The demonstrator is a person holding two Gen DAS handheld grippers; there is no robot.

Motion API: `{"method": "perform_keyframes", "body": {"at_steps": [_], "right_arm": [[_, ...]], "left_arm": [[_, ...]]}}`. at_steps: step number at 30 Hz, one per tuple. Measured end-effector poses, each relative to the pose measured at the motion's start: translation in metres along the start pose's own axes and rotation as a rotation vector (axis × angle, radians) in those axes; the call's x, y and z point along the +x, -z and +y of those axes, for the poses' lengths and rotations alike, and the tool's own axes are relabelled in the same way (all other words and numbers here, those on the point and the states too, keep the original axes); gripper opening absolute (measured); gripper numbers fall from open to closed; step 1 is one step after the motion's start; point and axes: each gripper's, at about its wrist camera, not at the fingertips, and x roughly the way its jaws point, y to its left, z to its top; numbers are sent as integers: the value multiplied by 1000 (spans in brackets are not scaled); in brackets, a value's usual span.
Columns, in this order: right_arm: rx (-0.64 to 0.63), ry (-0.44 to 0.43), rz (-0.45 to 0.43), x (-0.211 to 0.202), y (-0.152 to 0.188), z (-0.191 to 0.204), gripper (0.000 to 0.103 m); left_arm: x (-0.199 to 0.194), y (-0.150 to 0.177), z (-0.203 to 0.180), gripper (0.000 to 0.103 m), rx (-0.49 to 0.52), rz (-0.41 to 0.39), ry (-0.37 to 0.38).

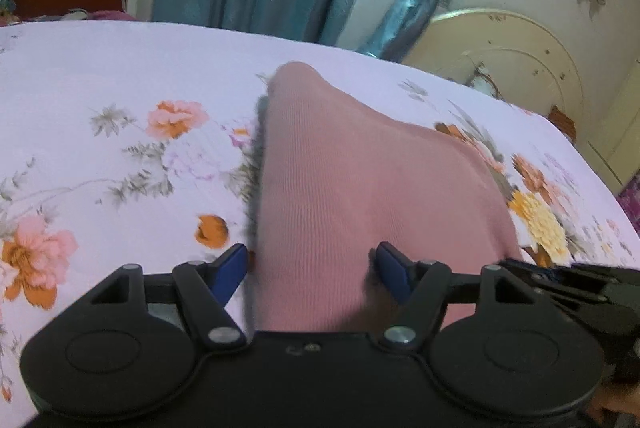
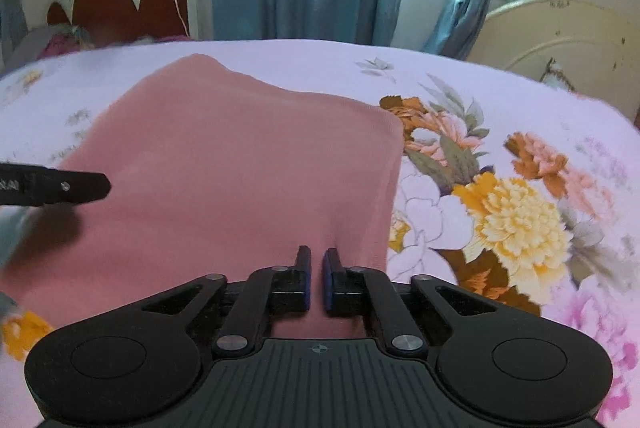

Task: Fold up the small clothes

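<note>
Left wrist view: my left gripper [image 1: 312, 268] stands released, its blue pads wide apart, with the pink knit garment [image 1: 340, 179] running between them and stretching ahead of it across the flowered bedsheet [image 1: 120, 75]. The pads do not press the cloth. The right gripper [image 1: 568, 280] shows just to its right, at the garment's near edge.

Right wrist view: my right gripper [image 2: 317, 260] is clenched, its pads nearly together on the garment's [image 2: 224, 155] near hem, with a small pucker of cloth rising just ahead of the tips; I read that as a pinch on the fabric. The garment spreads ahead and to the left of it, its right edge just to the gripper's right. One finger of the left gripper [image 2: 76, 187] hangs over the cloth well to the left.

My judgement: this is a light, soft, fine-ribbed knit that will drape and stretch rather than hold a line, and it may drag and bunch on the sheet. It is not fragile. I would take it at the hem corners, one gripper to each, pinching through all layers so the fold stays square.
</note>
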Motion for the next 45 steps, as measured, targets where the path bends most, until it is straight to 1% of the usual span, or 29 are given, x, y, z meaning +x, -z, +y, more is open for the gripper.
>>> {"method": "perform_keyframes", "body": {"at_steps": [3,4,5,6,9,12,16,20,26,28,29,30,31,32,34,35,36,38,40,41,42,45], "right_arm": [[7,8,-5,-5,5,-1,3],[-7,10,-3,-8,6,1,3],[-12,14,-2,-12,5,2,3],[-9,8,-10,-17,3,2,3],[-36,8,-18,-30,7,6,4],[-29,6,-20,-46,18,7,4],[7,29,-15,-62,30,6,4],[51,51,-5,-66,36,4,4],[119,49,7,-70,41,3,5],[143,45,6,-71,42,2,7],[154,44,11,-70,42,1,26],[164,42,11,-70,43,1,67],[172,39,0,-71,44,1,81],[174,28,-14,-73,44,2,84],[178,23,3,-69,44,4,70],[189,14,14,-67,45,3,56],[199,12,20,-66,45,3,52],[202,13,9,-66,44,3,52],[202,12,-8,-69,42,4,45],[203,5,-13,-70,41,4,33],[196,3,-7,-69,39,4,27],[192,-8,47,-56,38,2,27]], "left_arm": [[-5,11,-7,70,65,15,0],[-5,15,-6,72,72,30,-1],[-3,19,-4,72,60,56,1],[-5,22,-2,72,48,62,5],[-10,27,-3,71,63,64,12],[-12,29,-2,70,71,73,26],[-13,31,-1,70,83,75,31],[-13,30,-3,70,93,79,37],[-16,29,-3,70,107,92,58],[-16,29,-2,70,113,95,64],[-15,29,-1,70,115,96,65],[-15,30,-1,70,116,97,66],[-15,30,-1,70,115,97,69],[-16,30,0,70,113,98,70],[-15,30,0,70,115,100,71],[-15,30,0,71,117,100,72],[-15,30,0,71,117,100,72],[-14,30,0,71,119,100,72],[-14,30,0,71,124,101,72],[-13,30,-1,71,124,101,70],[-13,30,-1,71,123,101,68],[-11,30,-3,72,124,99,62]]}}
